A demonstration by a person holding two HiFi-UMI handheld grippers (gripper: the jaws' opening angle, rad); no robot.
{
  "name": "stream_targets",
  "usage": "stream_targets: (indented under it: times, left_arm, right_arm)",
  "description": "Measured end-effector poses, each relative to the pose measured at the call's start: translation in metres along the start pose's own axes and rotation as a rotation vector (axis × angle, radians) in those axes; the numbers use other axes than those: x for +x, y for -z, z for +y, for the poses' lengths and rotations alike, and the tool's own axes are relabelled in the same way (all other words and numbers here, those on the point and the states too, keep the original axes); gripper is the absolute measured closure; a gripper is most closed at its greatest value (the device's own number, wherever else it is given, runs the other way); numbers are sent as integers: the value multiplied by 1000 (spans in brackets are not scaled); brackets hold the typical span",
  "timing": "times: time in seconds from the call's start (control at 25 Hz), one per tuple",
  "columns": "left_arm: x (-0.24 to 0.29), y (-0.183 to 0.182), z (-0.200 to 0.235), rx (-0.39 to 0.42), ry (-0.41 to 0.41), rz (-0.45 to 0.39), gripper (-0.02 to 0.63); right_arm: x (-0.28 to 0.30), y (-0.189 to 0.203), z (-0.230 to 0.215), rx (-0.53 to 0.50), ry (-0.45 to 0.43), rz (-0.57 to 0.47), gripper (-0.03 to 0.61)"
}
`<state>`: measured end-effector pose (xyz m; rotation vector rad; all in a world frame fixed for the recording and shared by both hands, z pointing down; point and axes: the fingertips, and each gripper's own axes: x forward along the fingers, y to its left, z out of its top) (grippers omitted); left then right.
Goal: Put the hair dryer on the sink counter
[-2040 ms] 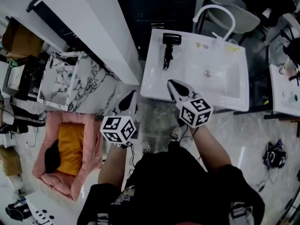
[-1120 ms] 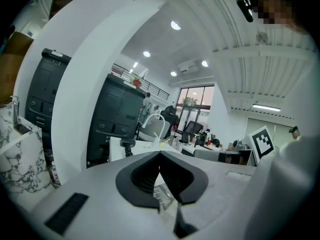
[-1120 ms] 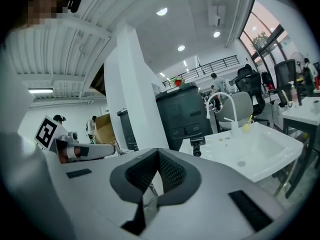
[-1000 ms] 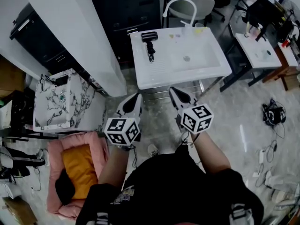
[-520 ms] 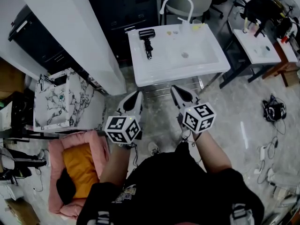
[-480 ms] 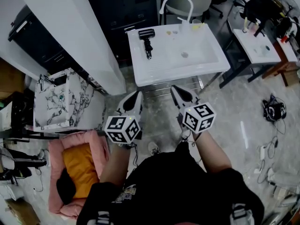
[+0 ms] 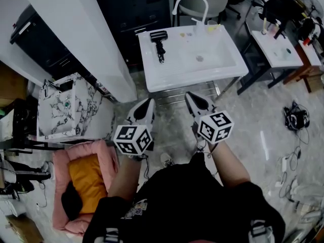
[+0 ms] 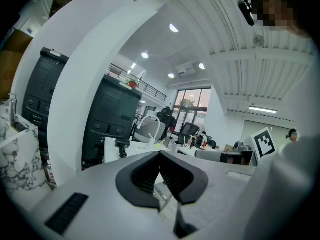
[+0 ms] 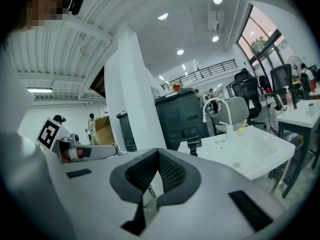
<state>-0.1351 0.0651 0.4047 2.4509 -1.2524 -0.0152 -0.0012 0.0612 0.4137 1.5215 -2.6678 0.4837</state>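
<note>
We stand well back from the white sink [image 7: 202,76] with both grippers held out low in front of us, pointing toward it and well apart from it. The left gripper [image 7: 148,103] has its jaws pressed together with nothing between them; in the left gripper view the two dark ribbed pads [image 8: 146,175] meet at their tips. The right gripper [image 7: 190,96] is the same, its jaws closed on each other and empty, as the right gripper view shows plainly. The two grippers sit side by side over the pale marbled floor [image 7: 253,125], each with its marker cube [image 7: 133,139] nearest our wrists. The black hair dryer [image 7: 159,40] lies on the flat counter part of the sink, to the left of the basin [image 7: 205,54], with its head toward the back edge and its handle pointing toward us; neither gripper touches it. A white arched tap [image 7: 188,1] rises at the back of the sink. Left of the sink stands a wide white column [image 7: 76,34], with a dark cabinet [image 7: 134,6] behind. At the lower left we see a marble-patterned stand [image 7: 63,105] and a pink pet bed [image 7: 108,158] with an orange cushion [image 7: 83,178] in it
</note>
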Motion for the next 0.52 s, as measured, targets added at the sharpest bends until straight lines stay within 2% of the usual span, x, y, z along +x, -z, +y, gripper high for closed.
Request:
stream_targets:
  times: [0.52]
  left_arm:
    - [-5,5,2,0,9,7,611]
  right_arm:
    - [-2,7,3,9,5,-6,580]
